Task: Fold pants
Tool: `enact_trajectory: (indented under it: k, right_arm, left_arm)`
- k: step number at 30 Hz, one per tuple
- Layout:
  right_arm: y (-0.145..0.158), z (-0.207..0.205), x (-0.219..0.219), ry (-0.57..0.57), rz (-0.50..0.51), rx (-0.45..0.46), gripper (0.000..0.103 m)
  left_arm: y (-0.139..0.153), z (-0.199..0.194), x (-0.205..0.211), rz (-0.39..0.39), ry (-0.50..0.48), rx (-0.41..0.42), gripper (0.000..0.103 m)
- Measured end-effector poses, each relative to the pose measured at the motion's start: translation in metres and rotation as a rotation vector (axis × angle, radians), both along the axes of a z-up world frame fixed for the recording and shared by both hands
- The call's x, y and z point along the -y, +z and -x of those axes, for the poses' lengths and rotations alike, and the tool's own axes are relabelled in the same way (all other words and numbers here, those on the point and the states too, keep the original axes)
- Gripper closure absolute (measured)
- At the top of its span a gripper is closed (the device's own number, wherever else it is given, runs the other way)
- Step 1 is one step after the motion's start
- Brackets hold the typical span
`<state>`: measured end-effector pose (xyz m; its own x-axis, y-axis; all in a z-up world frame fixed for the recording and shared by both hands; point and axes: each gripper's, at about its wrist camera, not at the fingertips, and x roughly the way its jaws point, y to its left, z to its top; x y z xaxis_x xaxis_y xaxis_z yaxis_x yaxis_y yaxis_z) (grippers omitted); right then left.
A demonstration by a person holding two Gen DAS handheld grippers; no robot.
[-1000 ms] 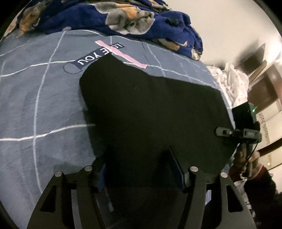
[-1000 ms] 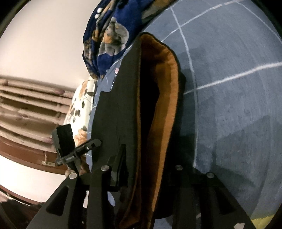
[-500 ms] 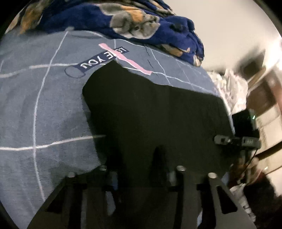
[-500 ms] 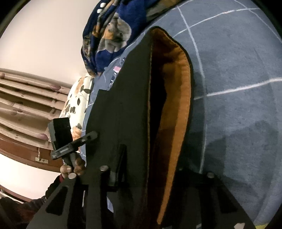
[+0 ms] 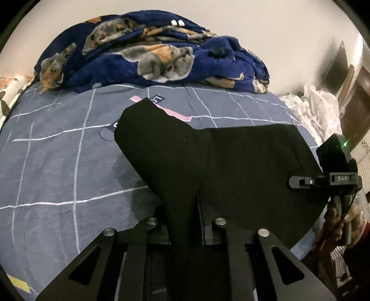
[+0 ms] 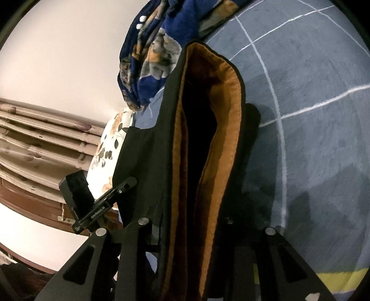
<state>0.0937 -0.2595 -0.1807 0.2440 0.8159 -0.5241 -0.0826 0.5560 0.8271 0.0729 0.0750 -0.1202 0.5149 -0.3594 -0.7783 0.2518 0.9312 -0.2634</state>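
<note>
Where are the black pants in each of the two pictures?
Left wrist view: the black pants fill the middle and right, spread on the bed and pinched in the left tool.
Right wrist view: the pants hang down the middle, orange lining showing, in the right tool.
Shared landmark: the blue dog-print blanket.

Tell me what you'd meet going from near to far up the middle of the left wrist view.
left hand-held gripper shut on the black pants → pink strip printed on the sheet → bare grey-blue checked bed sheet → heaped navy dog-print blanket → pale wall.
</note>
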Motion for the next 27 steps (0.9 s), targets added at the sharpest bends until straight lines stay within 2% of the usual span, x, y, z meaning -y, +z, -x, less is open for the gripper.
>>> enact_trajectory:
  k: [3, 8, 14, 27]
  right_arm:
    - [0.001, 0.001, -0.005, -0.004, -0.011, -0.005, 0.078]
    - [0.007, 0.001, -0.015, -0.004, -0.026, -0.009, 0.078]
    - [0.017, -0.009, -0.029, 0.004, -0.055, -0.01, 0.078]
    - [0.024, -0.04, -0.053, 0.034, -0.072, -0.007, 0.078]
  left_arm:
    - [0.008, 0.003, -0.003, -0.002, 0.009, 0.018, 0.091]
    - [0.019, 0.007, -0.007, -0.028, 0.022, 0.037, 0.091]
    - [0.03, 0.004, -0.026, -0.022, 0.048, 0.051, 0.092]
    - [0.039, -0.025, -0.053, -0.03, 0.092, 0.066, 0.092]
